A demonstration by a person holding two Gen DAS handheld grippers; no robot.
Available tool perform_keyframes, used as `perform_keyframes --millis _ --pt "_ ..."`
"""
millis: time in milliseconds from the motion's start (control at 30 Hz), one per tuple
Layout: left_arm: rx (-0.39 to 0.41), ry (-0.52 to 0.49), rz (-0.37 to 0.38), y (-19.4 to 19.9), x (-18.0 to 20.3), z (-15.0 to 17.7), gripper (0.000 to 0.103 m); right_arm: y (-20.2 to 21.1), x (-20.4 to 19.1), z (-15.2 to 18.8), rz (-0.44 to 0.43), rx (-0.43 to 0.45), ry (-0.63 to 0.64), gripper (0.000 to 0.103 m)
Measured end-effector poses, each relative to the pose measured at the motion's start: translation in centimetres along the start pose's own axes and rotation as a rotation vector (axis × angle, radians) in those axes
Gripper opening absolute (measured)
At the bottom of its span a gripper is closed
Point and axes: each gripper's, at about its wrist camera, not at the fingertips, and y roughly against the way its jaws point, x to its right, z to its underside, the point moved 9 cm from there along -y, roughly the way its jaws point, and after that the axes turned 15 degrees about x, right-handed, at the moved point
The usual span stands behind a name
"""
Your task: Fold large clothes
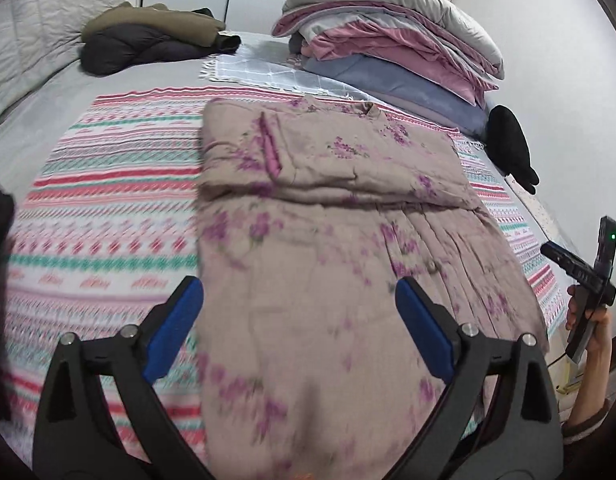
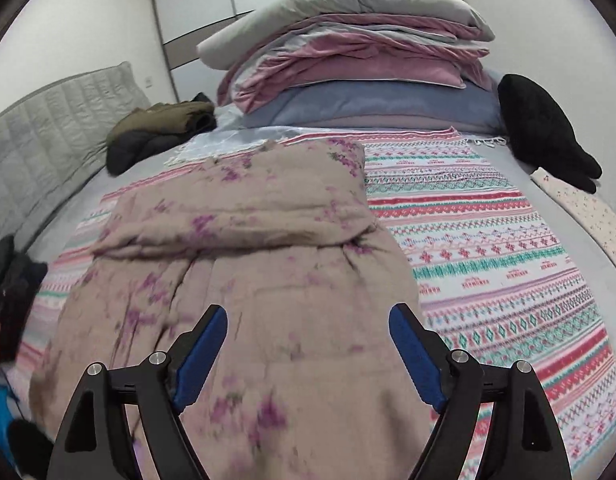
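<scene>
The dress (image 1: 332, 208), a taupe quilted garment with purple flowers, lay along the middle of the striped blanket (image 1: 107, 208) on the bed (image 1: 35, 112). Its upper part was folded over itself, forming a thick band across the garment, with a pink-lined sleeve (image 1: 271, 148) turned onto it. The skirt end ran down toward the near edge of the bed, beneath both cameras, and was blurred there.

The left gripper (image 1: 299, 316) hung above the skirt with its blue-padded jaws spread wide and nothing between them. The right gripper (image 2: 308, 340) was likewise spread wide over the skirt, gripping nothing; in the left wrist view its black body (image 1: 588, 276) showed at the right edge of the bed, held in the right hand (image 1: 592, 320).

At the far edge of the bed stood a stack of quilts (image 2: 348, 60), grey on top, pink in the middle, blue below. A black plush (image 2: 544, 128) leaned at the far right corner, beside the stack. A heap of jackets (image 1: 147, 36), olive over dark, sat at the far left, near the padded headboard (image 2: 55, 132). A pale checked cloth (image 1: 267, 72) lay between the jackets and the stack, just past the blanket's far edge.
</scene>
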Motion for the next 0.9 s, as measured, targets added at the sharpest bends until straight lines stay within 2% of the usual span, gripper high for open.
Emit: perform_keyframes --millis 167,267,367,533,633,767,900 --pt "-0.055 0.005 0.031 2.2 -0.9 3.0 0.098 3.6 2.3 3.8 -0.065 -0.056 -0.081 0.085" --pt "-0.104 0.015 0.010 2.3 -2.3 5.4 0.098 4.8 4.2 5.8 -0.068 -0.089 -0.136 0.085" --pt "-0.157 0.068 0.033 2.0 -3.5 7.9 0.098 5.5 6.0 8.4 -0.061 -0.150 -0.170 0.085" --pt "-0.263 0.143 0.071 0.6 -4.7 12.2 0.098 5.7 7.9 11.9 -0.056 -0.206 -0.234 0.085" --pt "-0.364 0.196 0.107 -0.4 -4.9 15.2 0.098 5.6 8.6 13.5 -0.095 -0.227 -0.344 0.085" --pt "-0.325 0.128 0.139 0.1 -3.8 15.7 0.098 4.9 8.5 14.7 -0.151 -0.233 -0.443 0.085" --pt "-0.335 0.149 0.293 0.6 -0.6 16.3 0.098 4.3 6.3 14.8 -0.230 -0.238 -0.456 0.084"
